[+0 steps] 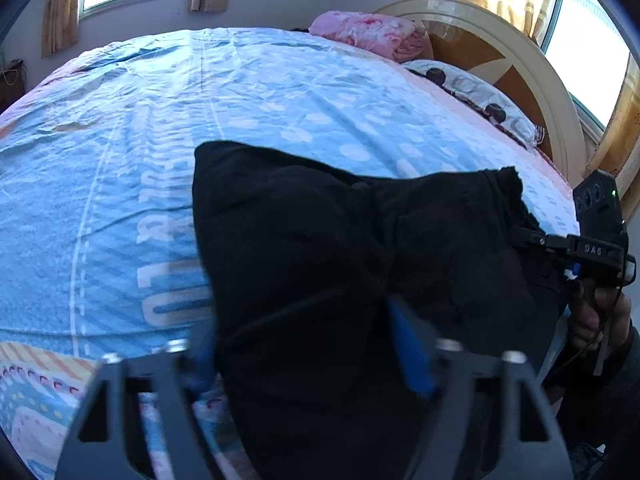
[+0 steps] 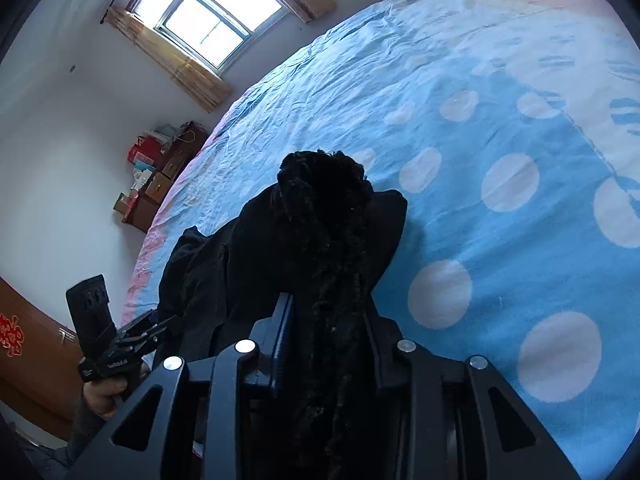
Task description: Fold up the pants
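Note:
The black pants point(image 1: 320, 240) hang bunched above the blue dotted bed sheet point(image 1: 120, 140), held by both grippers. My left gripper point(image 1: 308, 344) is shut on a thick fold of the pants, the cloth filling the gap between its blue pads. My right gripper point(image 2: 324, 320) is shut on the fleecy waistband end of the pants point(image 2: 320, 208), which sticks up past its fingers. The right gripper also shows at the right edge of the left wrist view point(image 1: 532, 236), and the left gripper at lower left of the right wrist view point(image 2: 160, 330).
A pink quilt point(image 1: 368, 34) and a spotted pillow point(image 1: 476, 96) lie by the curved headboard point(image 1: 532, 80). Boxes and small drawers point(image 2: 156, 176) stand by the wall beyond the bed. A window point(image 2: 216, 12) is above them.

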Tool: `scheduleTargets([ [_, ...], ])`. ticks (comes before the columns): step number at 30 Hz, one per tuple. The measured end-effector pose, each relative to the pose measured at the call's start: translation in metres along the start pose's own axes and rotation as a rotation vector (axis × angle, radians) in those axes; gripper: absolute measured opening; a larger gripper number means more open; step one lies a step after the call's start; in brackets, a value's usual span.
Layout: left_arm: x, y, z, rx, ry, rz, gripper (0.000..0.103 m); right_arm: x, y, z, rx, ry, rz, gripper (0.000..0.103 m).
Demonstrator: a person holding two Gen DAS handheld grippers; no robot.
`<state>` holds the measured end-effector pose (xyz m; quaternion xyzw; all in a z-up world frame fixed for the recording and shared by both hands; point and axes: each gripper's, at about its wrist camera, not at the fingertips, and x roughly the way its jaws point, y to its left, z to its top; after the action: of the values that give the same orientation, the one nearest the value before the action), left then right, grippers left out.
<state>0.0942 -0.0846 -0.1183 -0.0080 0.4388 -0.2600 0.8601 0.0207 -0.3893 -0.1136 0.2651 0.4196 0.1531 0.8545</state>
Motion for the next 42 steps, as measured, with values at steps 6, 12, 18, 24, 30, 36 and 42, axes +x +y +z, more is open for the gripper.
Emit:
scheduleTargets([
  [6, -0.003, 0.002, 0.0, -0.033, -0.008, -0.051, 0.032, 0.0, 0.004, -0.003, 0.004, -0.013, -0.011, 0.03],
  [12, -0.005, 0.012, -0.008, -0.066, -0.039, -0.02, 0.061, 0.002, 0.002, 0.002, -0.002, -0.016, -0.02, 0.029],
  [18, -0.006, 0.011, -0.006, -0.082, -0.032, -0.11, 0.023, 0.0, 0.004, 0.001, -0.027, -0.026, -0.037, 0.027],
  [24, -0.033, -0.003, -0.007, -0.024, -0.1, -0.079, 0.016, -0.02, 0.03, 0.003, -0.084, -0.069, -0.034, 0.02],
  [30, -0.057, 0.008, -0.006, -0.019, -0.125, -0.014, 0.016, -0.024, 0.061, 0.021, -0.152, -0.053, -0.012, 0.019],
  [36, -0.086, 0.035, -0.003, -0.027, -0.173, 0.081, 0.016, 0.004, 0.108, 0.043, -0.248, -0.029, 0.014, 0.018],
  [42, -0.108, 0.072, 0.001, -0.042, -0.197, 0.174, 0.016, 0.05, 0.156, 0.071, -0.318, 0.004, 0.059, 0.018],
])
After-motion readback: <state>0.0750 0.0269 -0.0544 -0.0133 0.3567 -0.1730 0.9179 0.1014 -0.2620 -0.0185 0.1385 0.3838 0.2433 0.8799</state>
